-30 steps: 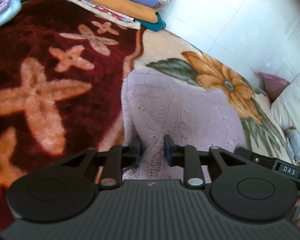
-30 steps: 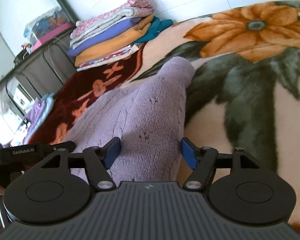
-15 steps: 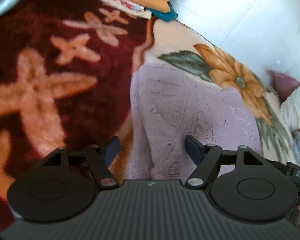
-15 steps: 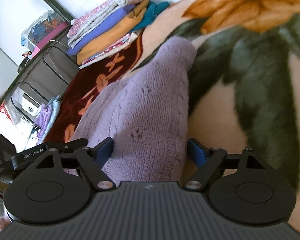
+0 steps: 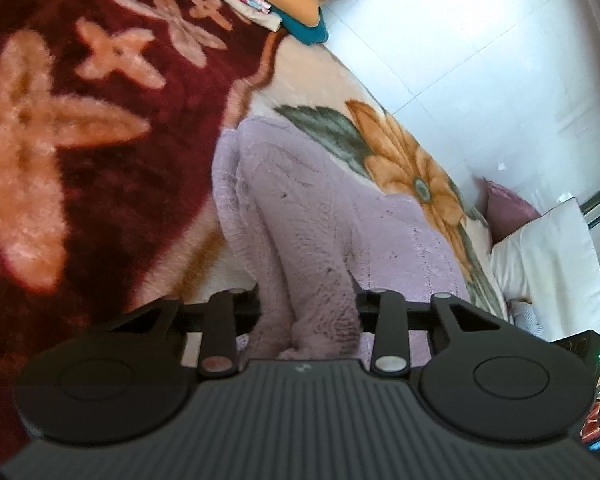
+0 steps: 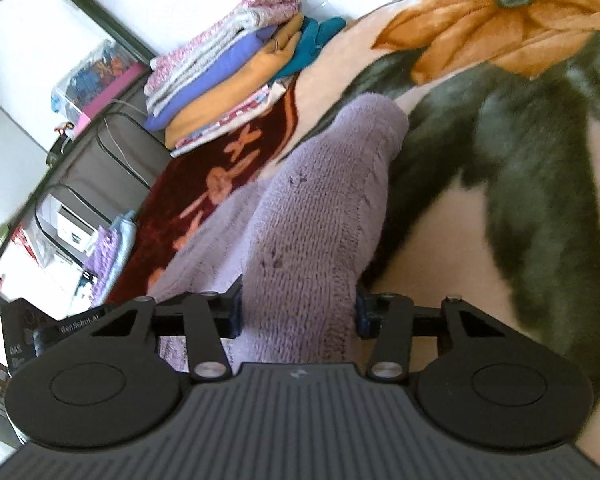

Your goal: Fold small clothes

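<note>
Lilac knit garment on flowered blanket, gripped at both ends.

The blanket [image 5: 100,168] carries a stack of folded clothes [image 6: 236,72] at its far edge and the garment [image 5: 320,216] nearer. Left gripper [image 5: 308,304] and right gripper [image 6: 298,312] are each closing, pads pinching bunched knit.

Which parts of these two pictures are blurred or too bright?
Left wrist view: the white tiled floor is overexposed and the dark red floral blanket is softly blurred. Right wrist view: the green leaf print is smeared, while the lilac knitted garment stays sharp.
</note>
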The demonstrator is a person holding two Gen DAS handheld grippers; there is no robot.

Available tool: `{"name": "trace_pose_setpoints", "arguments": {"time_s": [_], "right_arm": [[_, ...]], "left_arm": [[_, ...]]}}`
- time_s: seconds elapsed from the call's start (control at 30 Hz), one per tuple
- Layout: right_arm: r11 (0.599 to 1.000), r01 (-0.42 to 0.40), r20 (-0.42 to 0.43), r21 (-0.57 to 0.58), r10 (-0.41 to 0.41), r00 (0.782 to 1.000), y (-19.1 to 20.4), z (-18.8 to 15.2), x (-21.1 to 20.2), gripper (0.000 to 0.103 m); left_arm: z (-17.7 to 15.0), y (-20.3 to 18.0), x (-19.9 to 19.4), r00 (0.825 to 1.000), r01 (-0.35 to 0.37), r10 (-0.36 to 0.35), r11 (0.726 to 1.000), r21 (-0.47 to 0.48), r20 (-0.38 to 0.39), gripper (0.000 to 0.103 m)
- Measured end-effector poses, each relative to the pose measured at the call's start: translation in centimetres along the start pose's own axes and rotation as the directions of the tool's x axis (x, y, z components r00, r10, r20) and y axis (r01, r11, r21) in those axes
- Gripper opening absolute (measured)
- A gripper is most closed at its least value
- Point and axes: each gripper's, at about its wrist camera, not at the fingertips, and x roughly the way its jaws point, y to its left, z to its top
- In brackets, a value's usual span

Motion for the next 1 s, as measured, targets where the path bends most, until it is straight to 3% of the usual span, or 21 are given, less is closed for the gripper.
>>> {"name": "trace_pose_setpoints", "arguments": {"time_s": [0.13, 0.53, 0.63, 0.8, 1.0], "right_arm": [[1.000, -0.021, 0.000, 0.019, 0.021, 1.000, 0.3, 0.6, -2.0, 0.053], [0.997, 0.071, -0.006, -0.028, -0.071, 0.997, -0.4, -0.9, -11.6, 0.053], [0.995, 0.096, -0.010, -0.007, -0.097, 0.995, -1.4, -2.0, -12.9, 0.053], [0.989, 0.142, -0.039, 0.040, -0.141, 0.989, -4.0, -4.5, -12.3, 0.054], [0.982, 0.189, -0.010, 0.000, -0.189, 0.982, -4.6, -7.5, -11.9, 0.062]], "left_arm": [[-0.3, -1.4, -1.1, 0.999, 0.043, -0.043, 0.999, -0.010, -0.002, 0.036], [-5.3, -6.6, -2.0, 0.990, 0.116, -0.113, 0.993, 0.031, -0.086, 0.036], [-6.5, -7.4, -1.8, 0.989, 0.110, -0.102, 0.991, 0.070, -0.109, 0.037], [-8.0, -7.1, -0.5, 0.993, 0.015, 0.006, 0.985, 0.169, -0.121, 0.037], [-8.6, -5.4, -0.3, 0.990, 0.001, 0.021, 0.989, 0.150, -0.141, 0.043]]}}
